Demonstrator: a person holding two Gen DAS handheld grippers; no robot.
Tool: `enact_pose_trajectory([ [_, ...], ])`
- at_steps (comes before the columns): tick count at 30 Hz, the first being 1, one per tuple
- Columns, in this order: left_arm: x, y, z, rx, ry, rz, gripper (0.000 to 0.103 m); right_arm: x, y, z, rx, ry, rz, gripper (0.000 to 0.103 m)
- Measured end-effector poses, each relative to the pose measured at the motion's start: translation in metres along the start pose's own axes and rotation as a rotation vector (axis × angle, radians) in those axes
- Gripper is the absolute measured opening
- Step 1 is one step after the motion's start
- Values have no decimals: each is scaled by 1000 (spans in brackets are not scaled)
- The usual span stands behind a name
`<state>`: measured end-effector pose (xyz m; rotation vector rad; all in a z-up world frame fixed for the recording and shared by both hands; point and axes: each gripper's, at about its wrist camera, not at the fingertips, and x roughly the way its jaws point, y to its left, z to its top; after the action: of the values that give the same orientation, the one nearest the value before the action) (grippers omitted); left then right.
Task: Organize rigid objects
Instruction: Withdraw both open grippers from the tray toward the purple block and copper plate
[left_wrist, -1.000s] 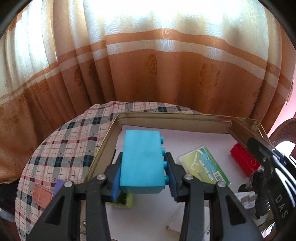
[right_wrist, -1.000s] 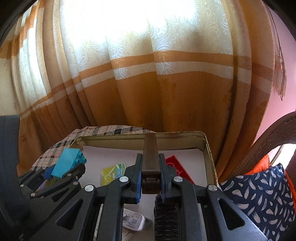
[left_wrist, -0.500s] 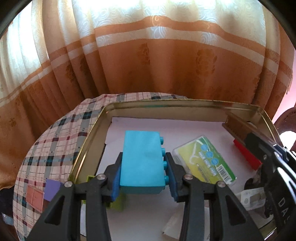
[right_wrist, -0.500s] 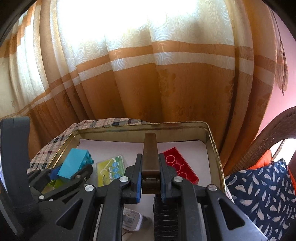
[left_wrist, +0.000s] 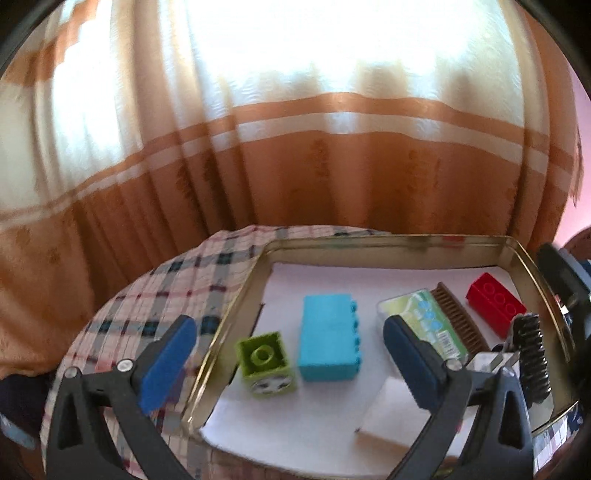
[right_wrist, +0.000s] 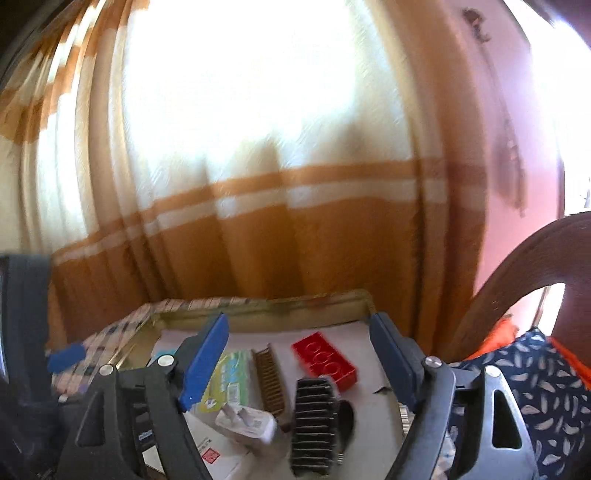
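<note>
Left wrist view showed the metal tray (left_wrist: 236, 306) on the plaid-covered surface (left_wrist: 155, 295), the blue brick (left_wrist: 328, 339) lying inside just beside the green brick (left_wrist: 266, 363), and your left claw (left_wrist: 284, 350) just opened wide, empty. Your right claw (right_wrist: 299, 358) had likewise just opened off the brown comb (right_wrist: 269, 373). You did well to back both straight out, clear of the neighbours.
</note>
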<state>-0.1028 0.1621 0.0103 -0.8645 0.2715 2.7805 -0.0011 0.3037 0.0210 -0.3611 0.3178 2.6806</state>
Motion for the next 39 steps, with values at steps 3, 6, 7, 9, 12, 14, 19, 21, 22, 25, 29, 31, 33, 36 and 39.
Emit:
enact_pose_trajectory([
  [3, -2, 15, -9, -39, 16, 9, 103, -7, -3, -1, 13, -16, -33, 81],
  [6, -9, 27, -18, -52, 0, 41, 103, -15, 0, -2, -3, -36, -53, 81],
  [7, -11, 29, -19, -51, -3, 49, 103, -17, 0, -2, -10, -47, -53, 81],
  [9, -14, 35, -22, -44, -9, 66, 103, -21, 7, -2, -47, -72, -47, 81],
  [12, -20, 45, -26, -39, -28, 98, 103, -28, 19, -5, -104, -99, -54, 81],
  [14, -25, 54, -29, -43, -45, 108, 103, -32, 27, -6, -143, -127, -57, 81],
  [19, -36, 79, -37, -51, -89, 152, 103, -42, 42, -11, -204, -167, -58, 81],
  [21, -37, 88, -40, -57, -97, 164, 103, -44, 46, -14, -205, -161, -43, 81],
  [22, -38, 93, -42, -59, -101, 173, 103, -45, 48, -14, -194, -155, -34, 81],
  [25, -38, 106, -47, -69, -104, 186, 103, -46, 53, -15, -165, -136, -20, 81],
  [29, -38, 122, -54, -86, -98, 199, 103, -45, 64, -19, -153, -113, 2, 81],
  [31, -38, 126, -56, -91, -96, 202, 103, -45, 68, -22, -153, -108, 9, 81],
  [33, -37, 131, -59, -101, -92, 208, 103, -46, 73, -25, -153, -103, 15, 81],
  [36, -36, 136, -61, -125, -80, 200, 103, -48, 77, -27, -145, -101, 29, 81],
  [39, -37, 142, -62, -152, -82, 191, 103, -49, 81, -31, -128, -82, 44, 81],
])
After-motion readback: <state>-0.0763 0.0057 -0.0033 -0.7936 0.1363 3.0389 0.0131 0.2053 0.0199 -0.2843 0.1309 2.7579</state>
